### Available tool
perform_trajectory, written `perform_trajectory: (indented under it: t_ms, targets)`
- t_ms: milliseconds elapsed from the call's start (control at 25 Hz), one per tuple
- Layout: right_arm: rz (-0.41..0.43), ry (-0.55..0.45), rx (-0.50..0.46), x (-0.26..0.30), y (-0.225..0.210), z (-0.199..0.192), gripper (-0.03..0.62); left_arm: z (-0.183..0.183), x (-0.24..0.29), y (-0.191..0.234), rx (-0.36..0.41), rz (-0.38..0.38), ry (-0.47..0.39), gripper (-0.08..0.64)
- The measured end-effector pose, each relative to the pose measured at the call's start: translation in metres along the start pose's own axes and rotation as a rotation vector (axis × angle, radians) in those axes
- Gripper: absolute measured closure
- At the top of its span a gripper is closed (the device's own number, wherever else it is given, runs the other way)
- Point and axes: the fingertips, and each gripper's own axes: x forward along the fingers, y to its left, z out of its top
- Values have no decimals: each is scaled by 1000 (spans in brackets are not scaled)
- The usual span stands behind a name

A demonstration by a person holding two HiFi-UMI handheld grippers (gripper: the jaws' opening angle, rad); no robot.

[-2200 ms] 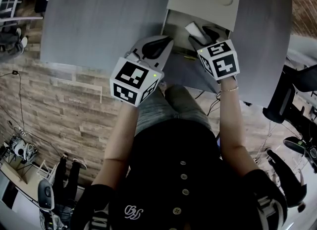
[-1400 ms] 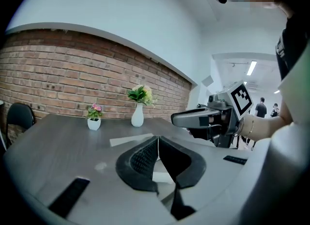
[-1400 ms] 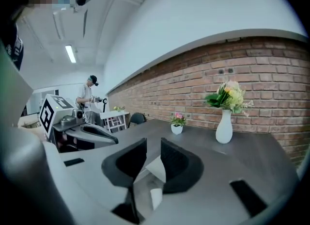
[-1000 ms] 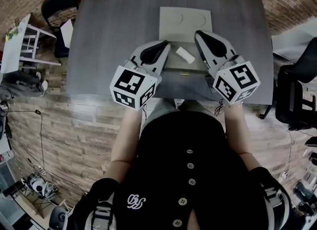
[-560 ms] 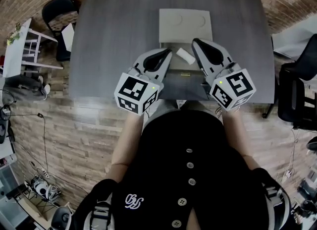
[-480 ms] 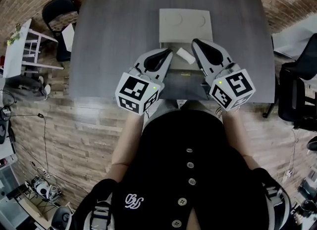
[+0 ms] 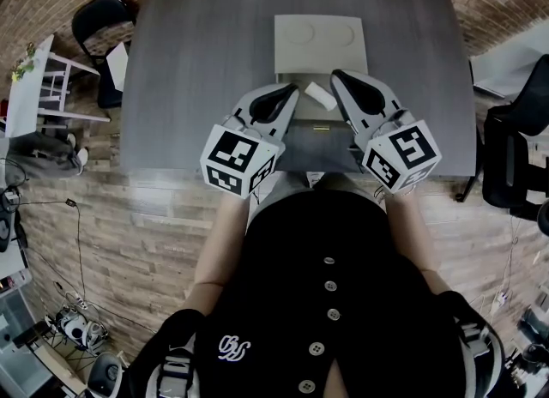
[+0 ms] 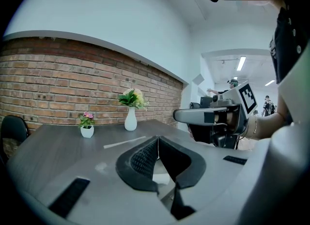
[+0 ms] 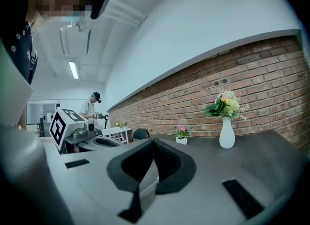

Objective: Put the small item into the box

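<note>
As box point(image 7: 320, 45) holds small item point(image 7: 320, 95), jaws together

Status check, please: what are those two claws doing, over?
Left gripper shut, empty; right gripper shut, empty. Small white item appears to lie in the open box, between them. Nothing in the way.

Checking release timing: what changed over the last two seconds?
The right hand-held gripper let go of the small white item, which now lies in the open box, and is shut, empty. The left hand-held gripper stayed shut and empty.
</note>
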Motion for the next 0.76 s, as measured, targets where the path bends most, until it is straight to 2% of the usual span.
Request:
perform_trajectory:
  t_ms: [320, 760]
  targets:
    - [20, 18, 3, -1, 6, -6, 592, -1, 1, -1, -5, -5, 2, 543]
    - [2, 69, -15, 1, 7, -20, 592, -1, 2, 2, -25, 4, -7, 543]
